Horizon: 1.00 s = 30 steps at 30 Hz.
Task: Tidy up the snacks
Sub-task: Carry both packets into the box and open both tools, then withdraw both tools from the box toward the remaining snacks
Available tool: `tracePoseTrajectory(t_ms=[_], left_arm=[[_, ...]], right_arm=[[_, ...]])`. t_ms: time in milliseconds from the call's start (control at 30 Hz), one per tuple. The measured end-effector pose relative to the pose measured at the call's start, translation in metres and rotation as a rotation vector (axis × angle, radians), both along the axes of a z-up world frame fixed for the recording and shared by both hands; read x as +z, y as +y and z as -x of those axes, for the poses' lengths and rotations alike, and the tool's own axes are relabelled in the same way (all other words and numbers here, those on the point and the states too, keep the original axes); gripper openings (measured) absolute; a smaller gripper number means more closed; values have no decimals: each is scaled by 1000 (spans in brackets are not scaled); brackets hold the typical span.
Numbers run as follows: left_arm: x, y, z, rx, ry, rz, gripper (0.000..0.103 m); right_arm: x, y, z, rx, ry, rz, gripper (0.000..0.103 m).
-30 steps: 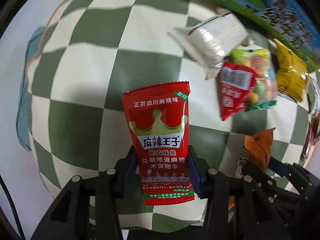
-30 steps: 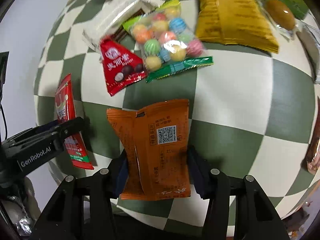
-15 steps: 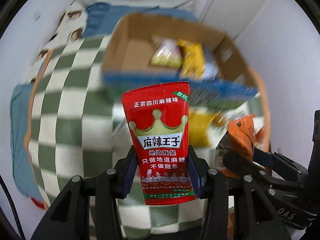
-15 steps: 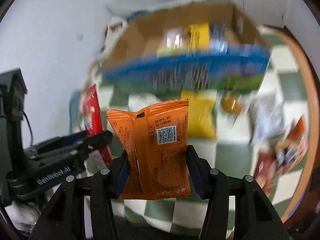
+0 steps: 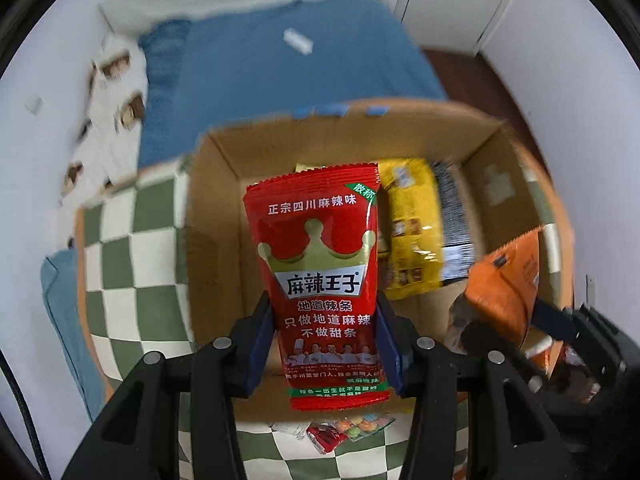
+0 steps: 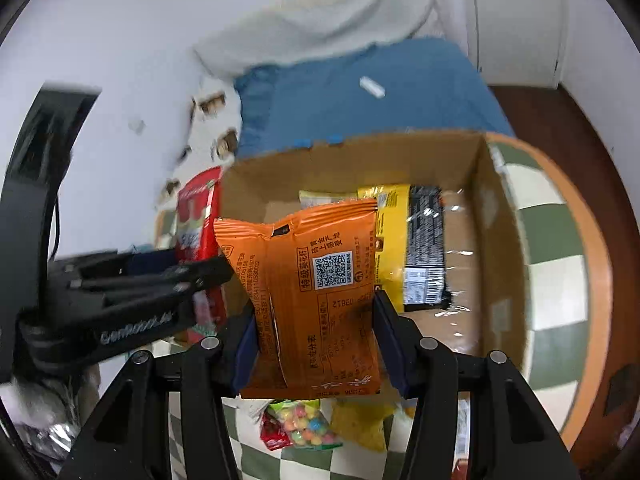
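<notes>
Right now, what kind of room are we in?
Probably a bedroom: a bed with a blue sheet and white pillow stands behind the round table's green-checked tablecloth, beside a white door.

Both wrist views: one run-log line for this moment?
left tongs: shut on red spicy-strip packet | right tongs: shut on orange packet | both above cardboard box | box holds yellow bag

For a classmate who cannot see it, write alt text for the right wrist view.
The right gripper holds an orange snack packet upright between its fingers, in front of an open cardboard box that already holds a yellow packet and a black one. At left, the left gripper holds a red packet; more snacks lie on the green checked cloth below.
</notes>
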<state>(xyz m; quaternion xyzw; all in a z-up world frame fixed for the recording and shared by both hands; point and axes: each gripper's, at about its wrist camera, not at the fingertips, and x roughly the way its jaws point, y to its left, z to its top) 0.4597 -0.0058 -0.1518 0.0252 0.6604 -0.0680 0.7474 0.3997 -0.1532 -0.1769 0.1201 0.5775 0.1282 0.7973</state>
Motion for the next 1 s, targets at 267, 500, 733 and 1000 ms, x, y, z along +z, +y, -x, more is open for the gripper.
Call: tracePoseTrajectory(t_ms=[267,500,733,1000], left_arm=[[-73,10,-24,33,201,22,44],[-102,18,-22,62,287,27,48],[-95,24,-15,86,261,67,87],[-57,34,7,149,136,30,88]], right_arm=[[-75,24,-17,45,187,2,56],[-106,35,-25,108,301,10,70],[-105,33,-27,137,326,67,97],[-87,5,-21,85,265,143,97]])
